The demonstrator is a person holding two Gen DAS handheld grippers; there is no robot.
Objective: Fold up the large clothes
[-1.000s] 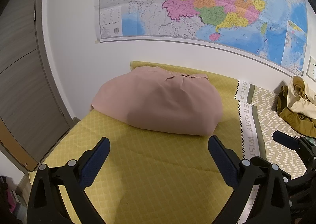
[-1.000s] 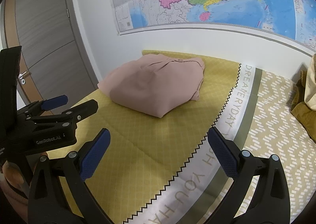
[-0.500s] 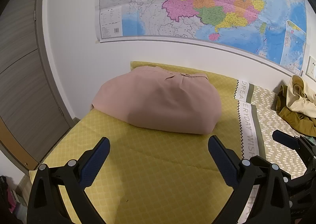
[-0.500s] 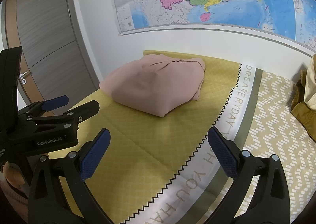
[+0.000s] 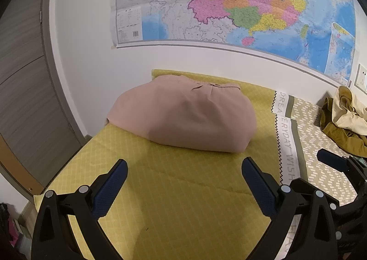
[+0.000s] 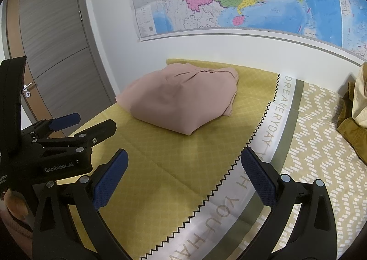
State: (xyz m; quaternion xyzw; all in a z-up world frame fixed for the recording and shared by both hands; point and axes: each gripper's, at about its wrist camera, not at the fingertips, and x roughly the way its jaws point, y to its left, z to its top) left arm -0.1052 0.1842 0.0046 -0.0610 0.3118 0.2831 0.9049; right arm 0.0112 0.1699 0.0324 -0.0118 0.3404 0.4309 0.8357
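2 hand-held grippers hover over a bed, w/ both fisheye views looking fwd along the fingers. Left gripper (image 5: 183, 176): jaws spread wide, blue pads at 7 and 5 o'clock of its own view, nothing between them. Right gripper (image 6: 184, 166): also wide open, empty, pads in the same low spots. In the right wrist view the left gripper (image 6: 68, 129) shows at 9 o'clock, side-on; a bit of the hand (image 6: 13, 205) holding it peeks out at 8 o'clock.

The task's item, a folded pink garment (image 5: 183, 115), lies as a rounded bundle on the yellow diamond-pattern cloth (image 5: 183, 209), near the wall, at 12 o'clock from both grippers and apart from them. Neither gripper touches it.

At 3 o'clock in the left view: a heap of olive and cream clothes (image 5: 344, 120) on the patterned sheet (image 5: 321, 168). A colourful wall map (image 5: 229, 1) fills 12 o'clock; a grey door (image 6: 57, 42) stands at 10 o'clock in the right view.
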